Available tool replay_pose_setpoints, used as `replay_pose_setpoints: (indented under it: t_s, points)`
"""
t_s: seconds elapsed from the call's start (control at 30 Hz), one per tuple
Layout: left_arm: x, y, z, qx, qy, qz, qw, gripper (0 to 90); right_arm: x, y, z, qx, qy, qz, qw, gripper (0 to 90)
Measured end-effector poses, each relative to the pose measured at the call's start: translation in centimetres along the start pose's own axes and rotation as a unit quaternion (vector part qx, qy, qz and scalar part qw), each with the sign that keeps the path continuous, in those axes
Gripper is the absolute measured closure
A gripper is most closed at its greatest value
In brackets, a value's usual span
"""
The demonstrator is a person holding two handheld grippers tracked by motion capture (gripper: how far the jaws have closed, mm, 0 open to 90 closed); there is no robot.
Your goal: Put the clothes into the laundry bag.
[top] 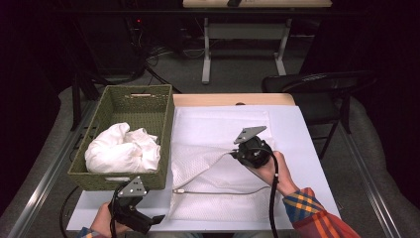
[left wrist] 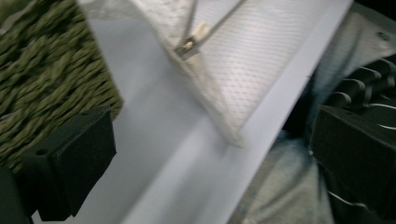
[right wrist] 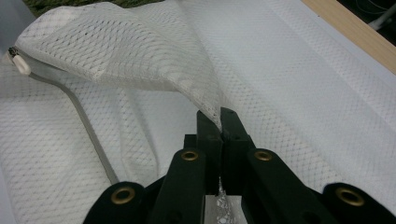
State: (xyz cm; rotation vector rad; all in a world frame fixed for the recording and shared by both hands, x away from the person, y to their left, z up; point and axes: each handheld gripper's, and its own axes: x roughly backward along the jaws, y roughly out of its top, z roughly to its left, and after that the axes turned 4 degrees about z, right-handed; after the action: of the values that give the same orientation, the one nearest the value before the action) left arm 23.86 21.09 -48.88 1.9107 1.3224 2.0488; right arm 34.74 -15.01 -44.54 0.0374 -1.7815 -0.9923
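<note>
A white mesh bag (top: 218,168) lies flat on the table (top: 307,148), just right of a green woven basket (top: 119,106). The right gripper (top: 236,153) pinches the bag's upper layer near the middle of the bag and holds it raised, so the mesh tents up from the layer below. In the right gripper view the jaws stand pressed together with a thin fold of mesh (right wrist: 140,51) clamped between the fingertips (right wrist: 208,126); the fabric rises away from them in a peak towards the zip pull (right wrist: 19,63). The grey zip (top: 218,192) runs along the bag's near part, its pull (top: 177,190) at the left end, close to the basket's near right corner.

The left gripper (top: 156,219) sits at the near left corner of the table, in front of the basket, pointing towards the bag. Its jaws stand wide apart with nothing between them. In the left gripper view, which is somewhat blurred, the bag's near left corner (left wrist: 224,112) and the zip pull (left wrist: 189,44) lie ahead of it, apparently not touched, with the basket's weave (left wrist: 42,70) beside the one jaw.

Inside the basket lies a crumpled bundle of white cloth (top: 121,148), towards its near end. A black chair (top: 317,84) stands beyond the table's far right corner.
</note>
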Motion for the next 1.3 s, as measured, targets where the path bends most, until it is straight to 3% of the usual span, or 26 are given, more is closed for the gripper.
replay_pose_setpoints:
  t_s: [0.2,0.23,0.3,0.37,0.4,0.57,0.63,0.93,1.1,1.3]
  points:
    - [1.7,1.1,-0.8,-0.038,-0.004,-0.003,0.9993,0.2,-0.3,-0.1,0.1,0.002,0.002,0.006,1.0000,88.9]
    - [2.1,1.3,-0.9,-0.045,0.004,-0.002,0.9990,0.2,-0.3,-0.1,0.1,0.003,0.003,0.006,1.0000,88.9]
    - [3.0,1.7,-1.0,-0.056,-0.004,0.000,0.9984,0.2,-0.3,-0.2,0.0,0.001,0.003,0.006,1.0000,88.9]
    - [3.7,2.1,-1.1,-0.063,0.006,0.002,0.9980,0.2,-0.4,-0.2,0.0,0.000,0.003,0.007,1.0000,88.9]
    - [4.1,2.3,-1.0,-0.067,-0.001,0.002,0.9978,0.2,-0.4,-0.3,0.0,0.000,0.002,0.008,1.0000,88.9]
    - [5.5,2.9,-0.4,-0.079,0.024,0.006,0.9966,0.1,-0.5,-0.3,0.0,0.002,0.002,0.012,0.9999,88.9]
    - [6.0,3.1,0.0,-0.081,0.023,0.004,0.9964,0.0,-0.6,-0.4,-0.1,0.001,0.001,0.013,0.9999,88.9]
    - [8.0,5.0,2.4,-0.096,0.055,0.010,0.9938,0.0,-0.7,-0.5,-0.2,-0.002,0.003,0.020,0.9998,88.8]
    - [9.2,5.9,4.4,-0.090,0.078,0.014,0.9928,0.0,-0.7,-0.5,-0.2,-0.001,0.001,0.022,0.9998,88.8]
    - [10.4,6.7,7.0,-0.093,0.094,0.038,0.9905,0.0,-0.7,-0.6,-0.2,-0.005,0.000,0.022,0.9997,88.7]
